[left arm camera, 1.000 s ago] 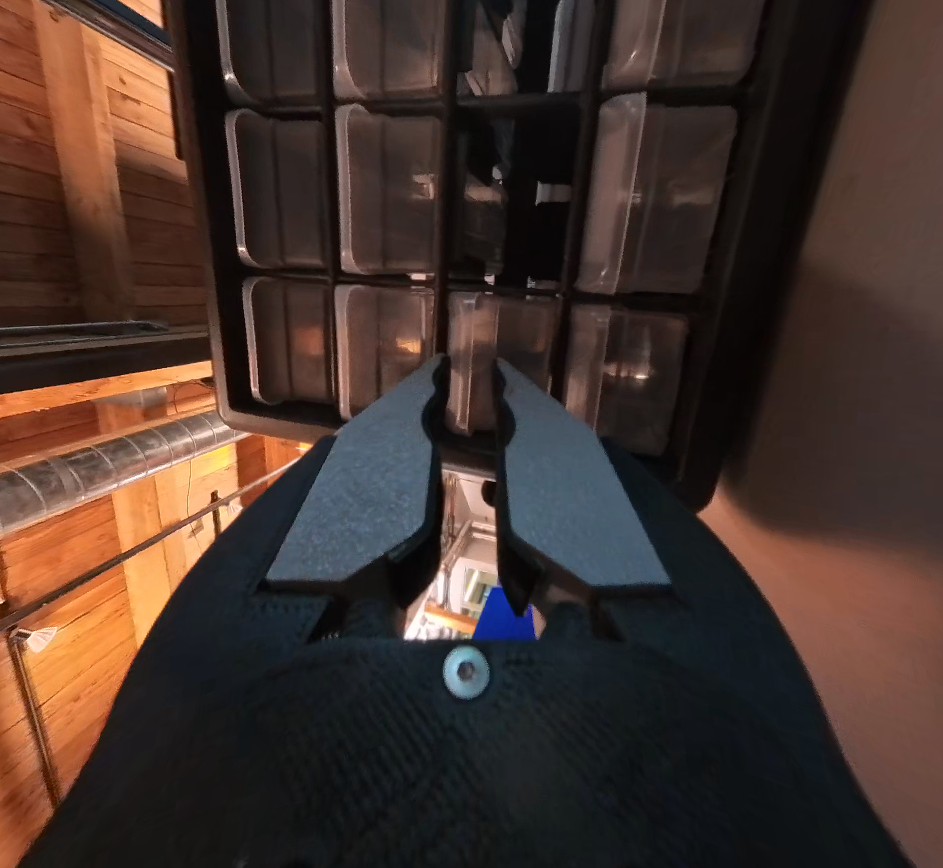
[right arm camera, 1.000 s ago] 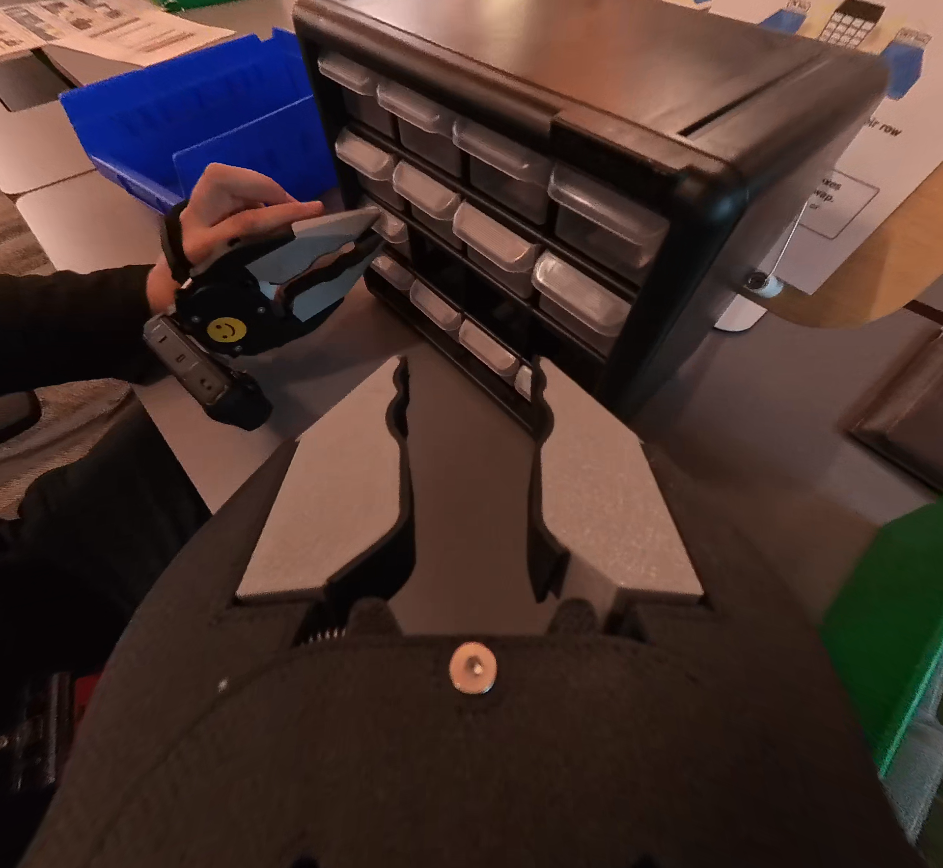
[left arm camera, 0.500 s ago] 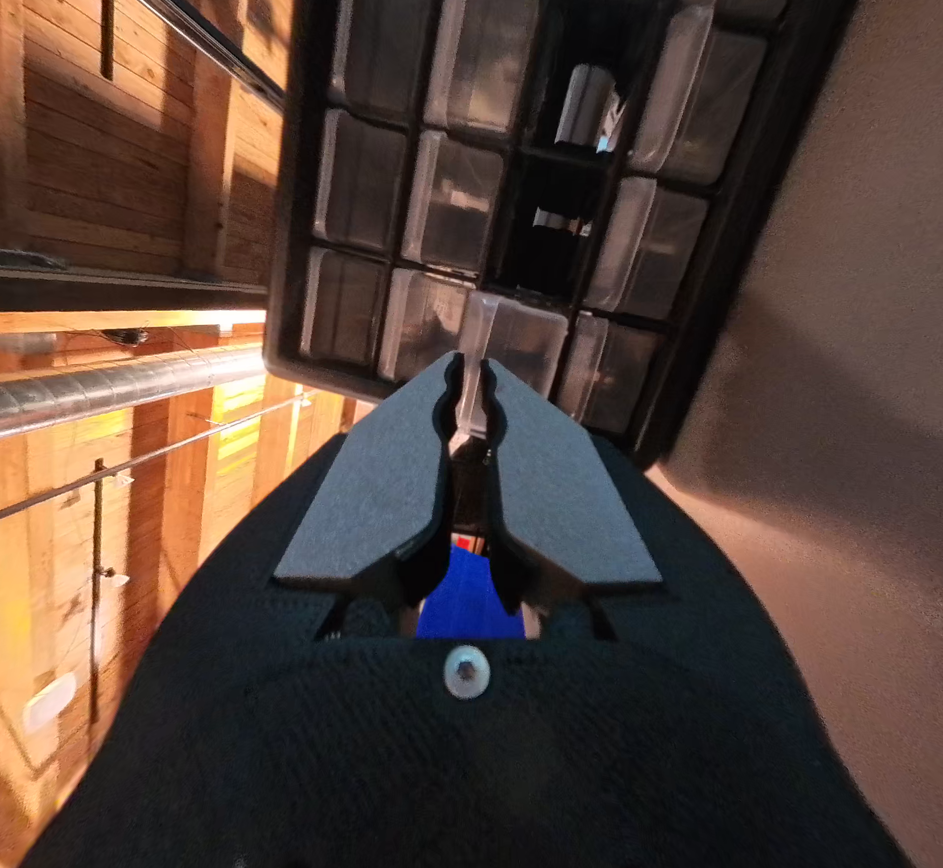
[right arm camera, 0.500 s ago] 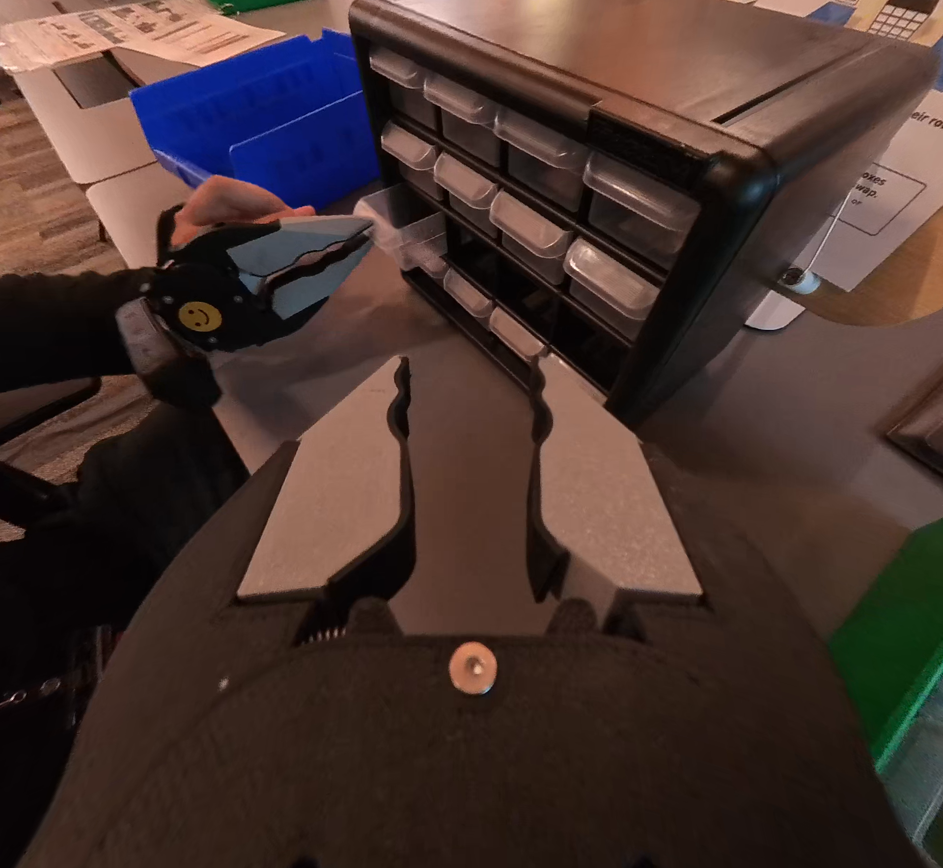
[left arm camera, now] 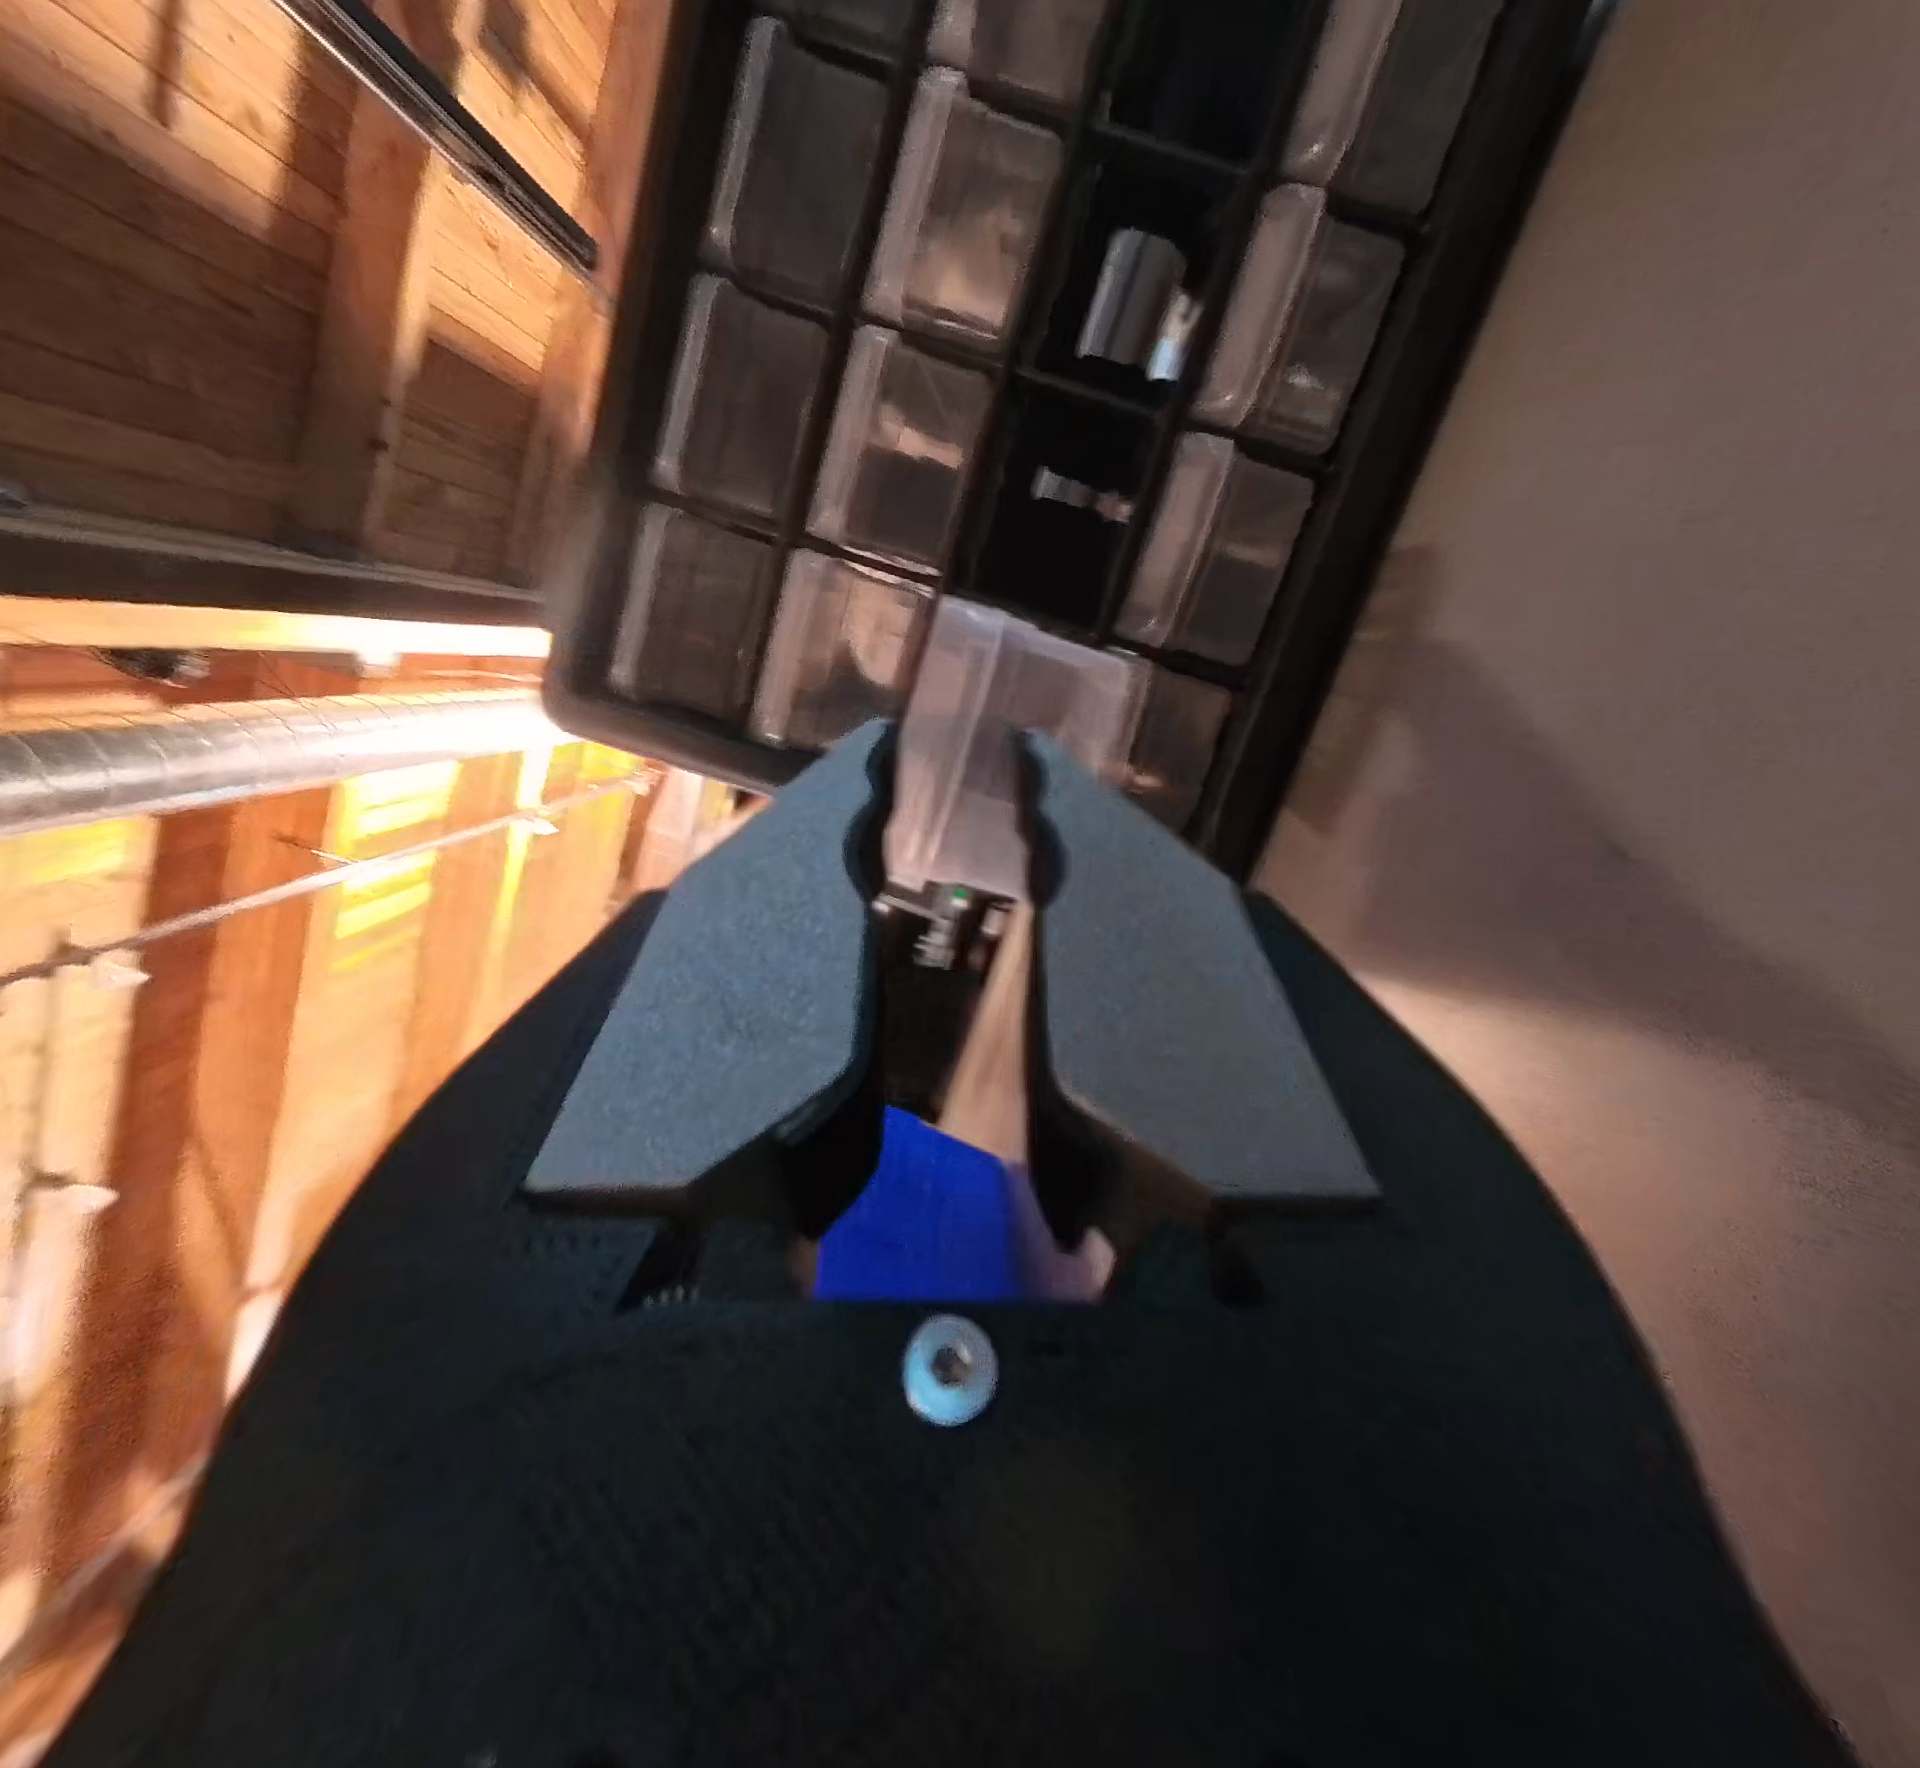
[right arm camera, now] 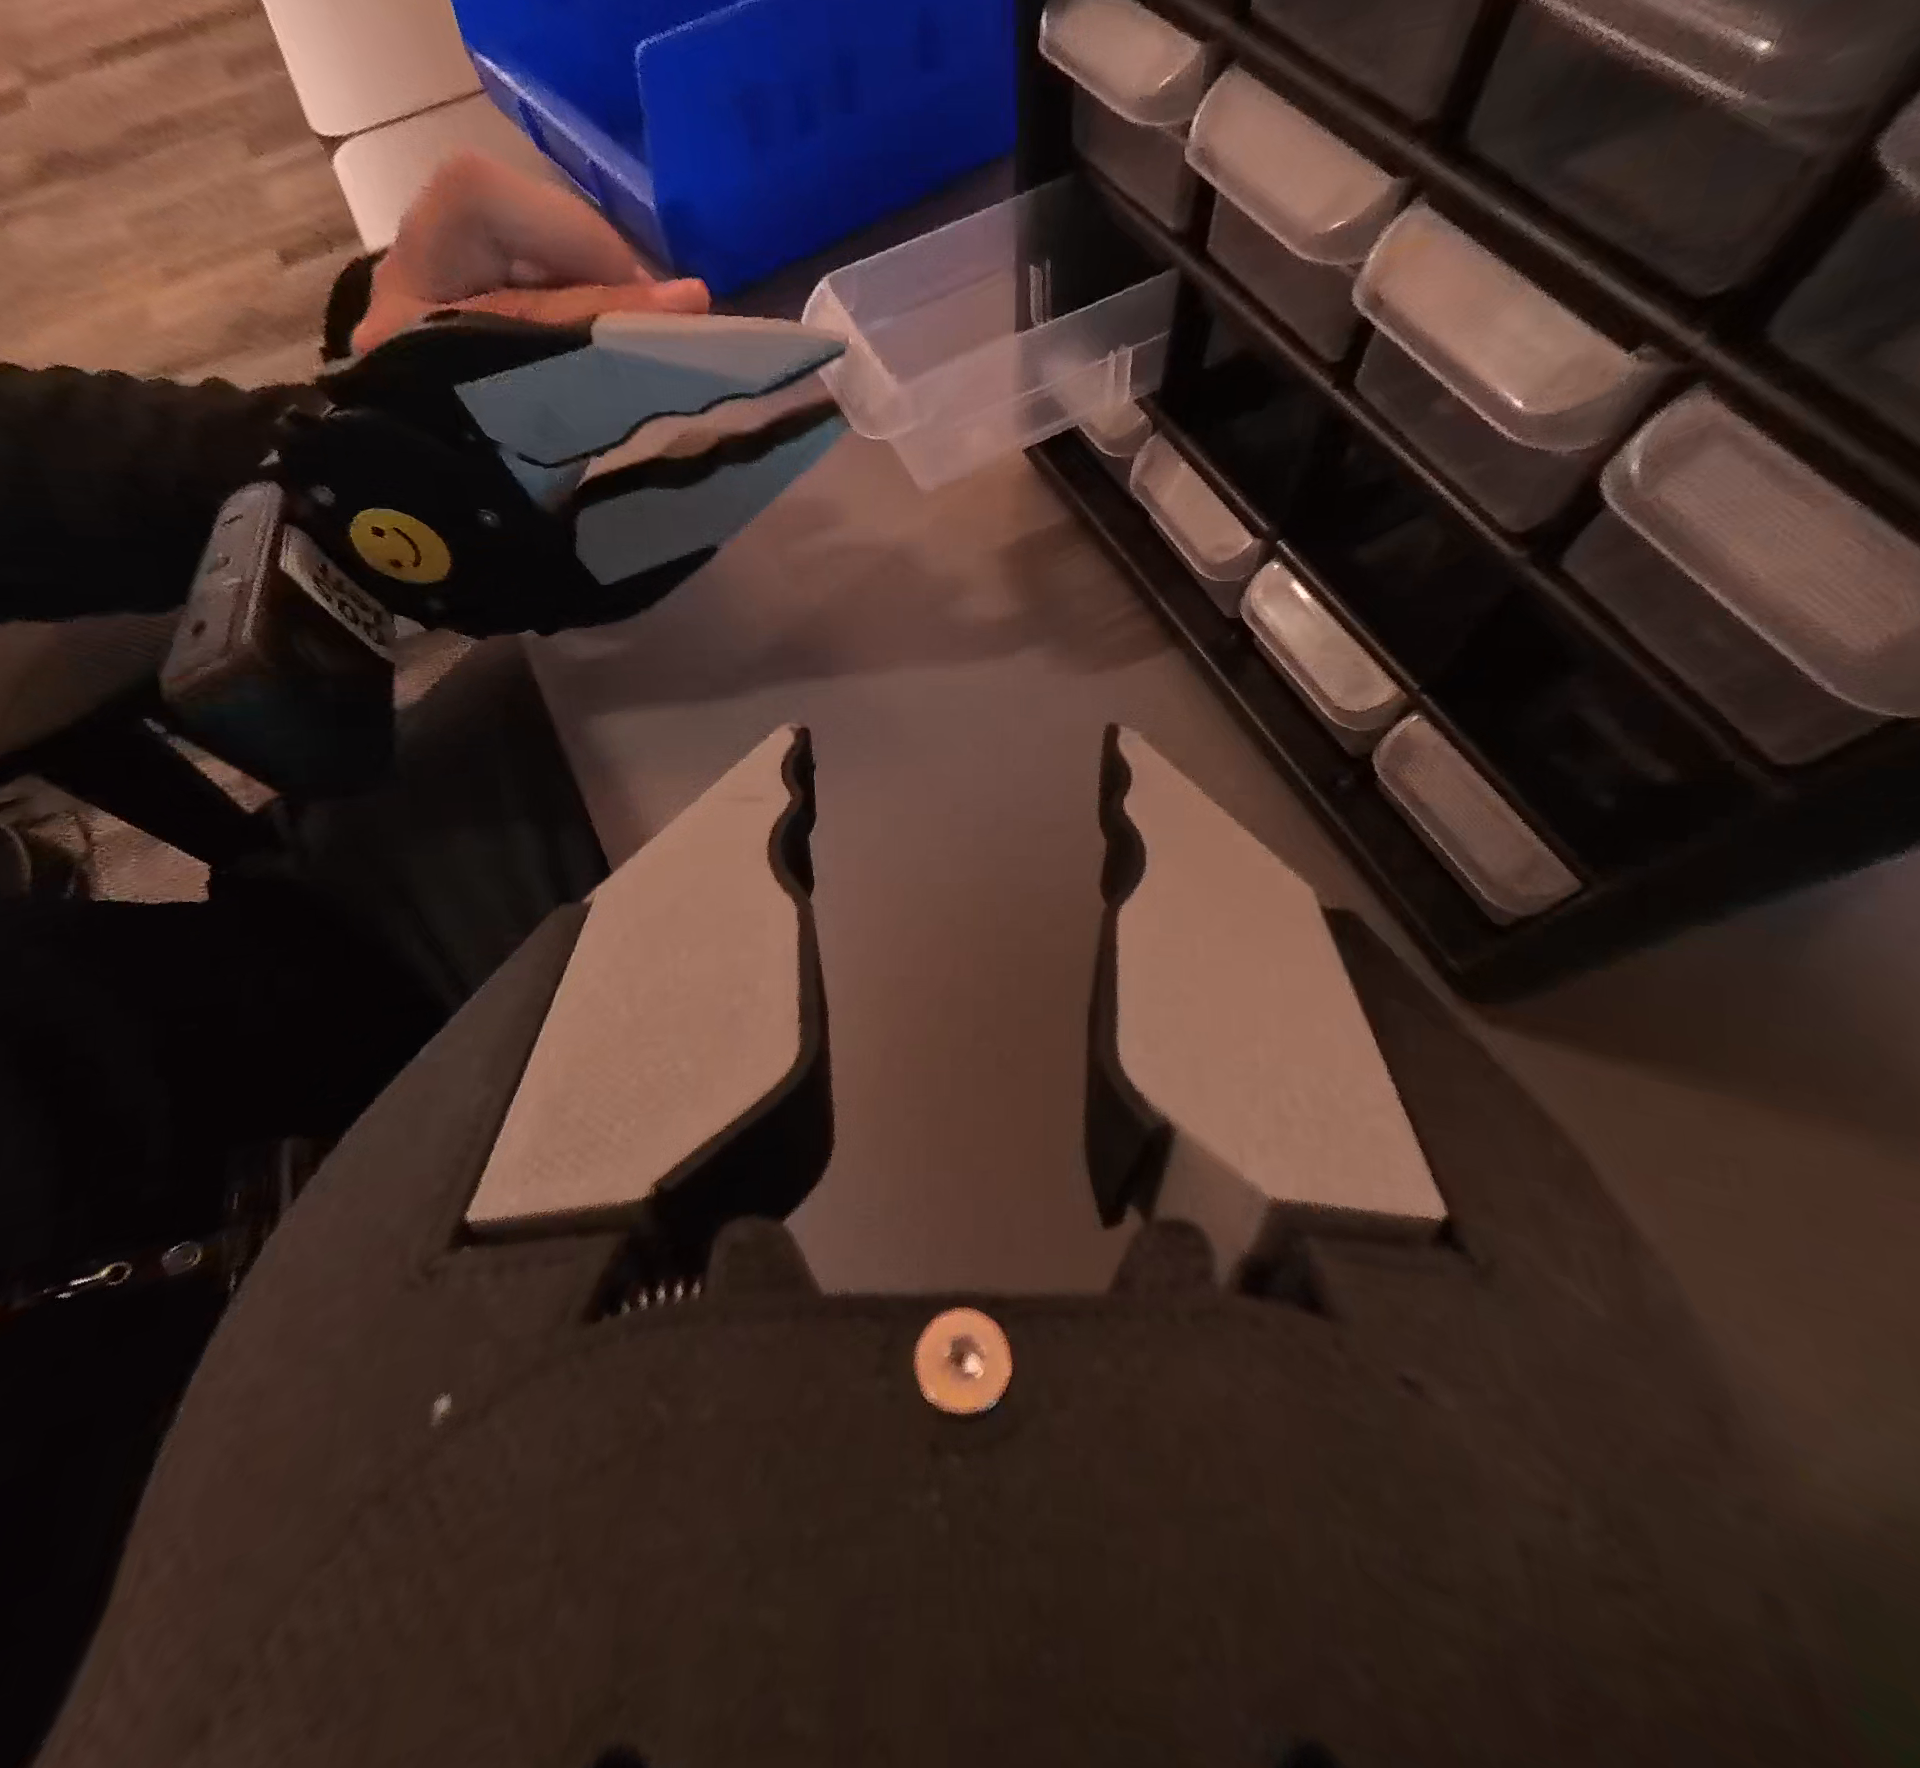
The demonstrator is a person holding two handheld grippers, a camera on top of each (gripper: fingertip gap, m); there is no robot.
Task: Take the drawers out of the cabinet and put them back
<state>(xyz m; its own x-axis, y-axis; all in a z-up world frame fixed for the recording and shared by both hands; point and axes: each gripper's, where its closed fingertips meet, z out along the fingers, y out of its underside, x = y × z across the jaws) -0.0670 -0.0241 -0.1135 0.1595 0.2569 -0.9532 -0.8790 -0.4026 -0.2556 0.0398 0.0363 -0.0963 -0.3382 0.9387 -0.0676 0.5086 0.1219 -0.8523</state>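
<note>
the left gripper is clamped on a clear drawer, drawn most of the way out of the black cabinet at its left side. the right gripper hangs near, spread wide and empty. several slots look bare; putting drawers back seems yet to come.

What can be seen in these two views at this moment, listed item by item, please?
cabinet: one, black, on the table's right side, several slots empty.
pulled drawer: one, clear, empty, mostly out of the cabinet's left column.
closed drawers: many, clear, seated in the cabinet; exact count unclear.
storage bin: one, blue, behind the pulled drawer.
table: one, grey, under everything.
boxes: two, white, far left on the floor.
left claw: one, grey fingers, shut on the pulled drawer's front.
right claw: one, grey fingers, open above the table.
hand: one, holding the left claw.
</note>
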